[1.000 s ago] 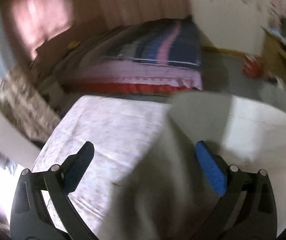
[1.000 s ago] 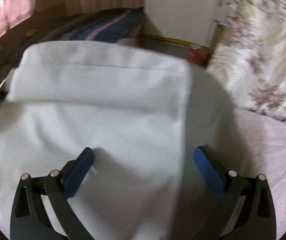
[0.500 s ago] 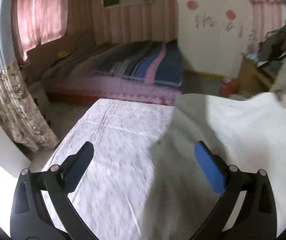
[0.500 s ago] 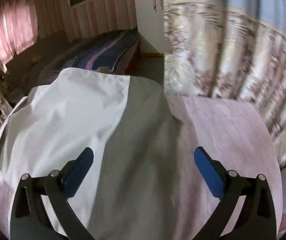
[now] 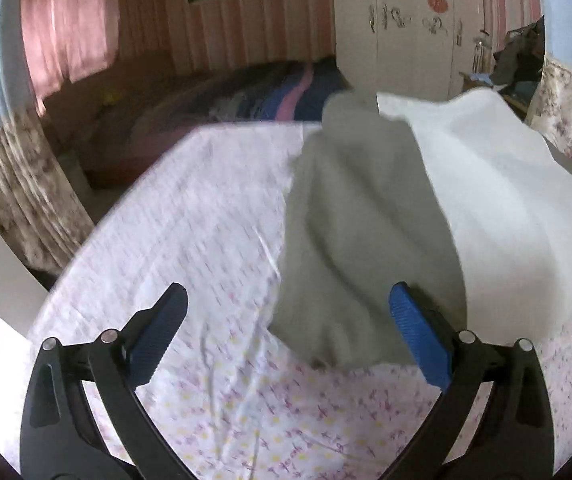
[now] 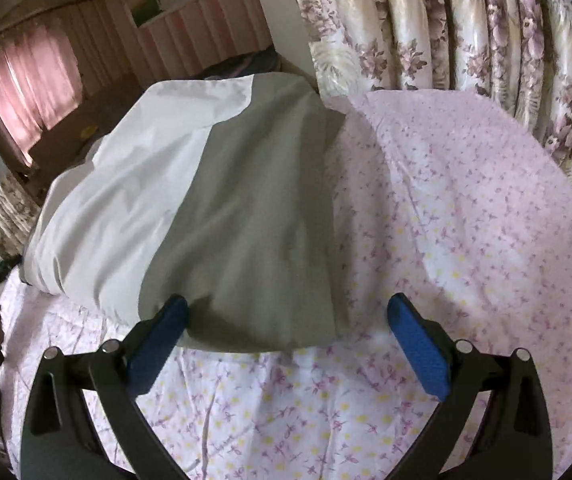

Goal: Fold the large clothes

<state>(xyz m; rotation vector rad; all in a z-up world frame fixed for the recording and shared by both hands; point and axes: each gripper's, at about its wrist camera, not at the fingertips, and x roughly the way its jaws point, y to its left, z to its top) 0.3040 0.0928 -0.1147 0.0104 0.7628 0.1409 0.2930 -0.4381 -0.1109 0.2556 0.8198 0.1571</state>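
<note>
A: What is lying around the work area?

B: A floral sheet (image 5: 213, 216) is covering the surface across the lower half of both views. A flowered curtain (image 6: 466, 24) is hanging at the upper right of the right view. A striped bed (image 5: 269, 96) is sitting at the upper centre of the left view, blurred.

A: Where is the garment?

B: The garment (image 6: 189, 208), white and grey, is lying bunched on the sheet, centre left in the right view and centre right in the left view (image 5: 426, 208). Its near grey edge is sitting between the right gripper's fingers.

A: How are the grippers standing?

B: Both are pointing obliquely down at the sheet. The left gripper (image 5: 288, 330) is standing wide apart and holding nothing. The right gripper (image 6: 286, 330) is closing, jaws wide; its left pad (image 6: 157, 340) is touching the fabric edge, with no grip made.

A: What is differing from the earlier frames?

B: The garment is now filling less of each view, and more bare sheet is showing near the fingers.
</note>
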